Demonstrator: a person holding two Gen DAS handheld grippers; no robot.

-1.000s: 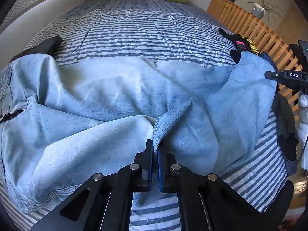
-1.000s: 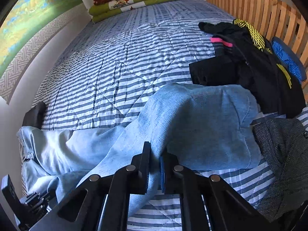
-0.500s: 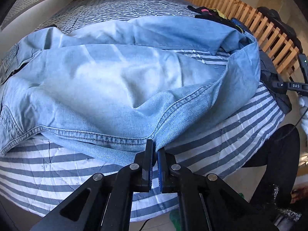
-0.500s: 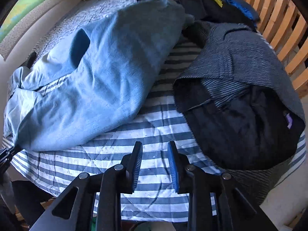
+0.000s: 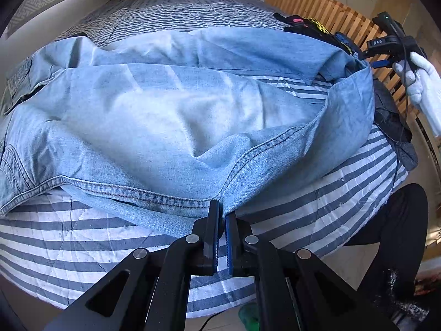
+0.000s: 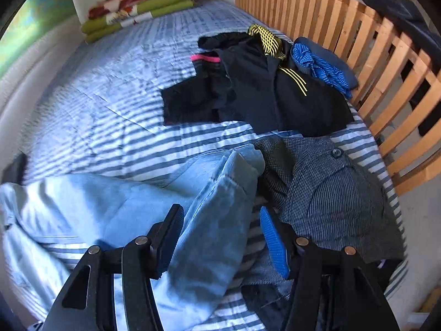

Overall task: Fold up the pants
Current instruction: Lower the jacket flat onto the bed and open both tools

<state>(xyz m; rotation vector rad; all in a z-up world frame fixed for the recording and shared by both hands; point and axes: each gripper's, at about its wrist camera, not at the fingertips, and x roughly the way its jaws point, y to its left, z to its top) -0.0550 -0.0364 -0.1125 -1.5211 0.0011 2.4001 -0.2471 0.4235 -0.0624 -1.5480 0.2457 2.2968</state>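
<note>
Light blue denim pants (image 5: 171, 121) lie spread across the striped bed, waistband at the left and leg ends at the right. My left gripper (image 5: 222, 215) is shut on the stitched seam edge of the pants near the bed's front edge. In the right wrist view my right gripper (image 6: 220, 220) is open, its fingers standing either side of a raised fold of the pants (image 6: 209, 220) without closing on it. The right gripper (image 5: 386, 41) also shows at the far right of the left wrist view, held by a white-gloved hand (image 5: 421, 82).
A grey tweed garment (image 6: 330, 193) lies right beside the pants' leg end. Black clothes (image 6: 261, 88) and a blue item (image 6: 319, 63) are piled against the wooden slatted rail (image 6: 358, 41). Folded green blankets (image 6: 137, 13) sit at the bed's far end. A person's dark trouser leg (image 5: 391, 234) stands beyond the bed edge.
My right gripper, which had let go of the pants half a second ago, has opened wider and come over the leg end. My left gripper keeps its hold after dragging the pants toward the bed's edge.
</note>
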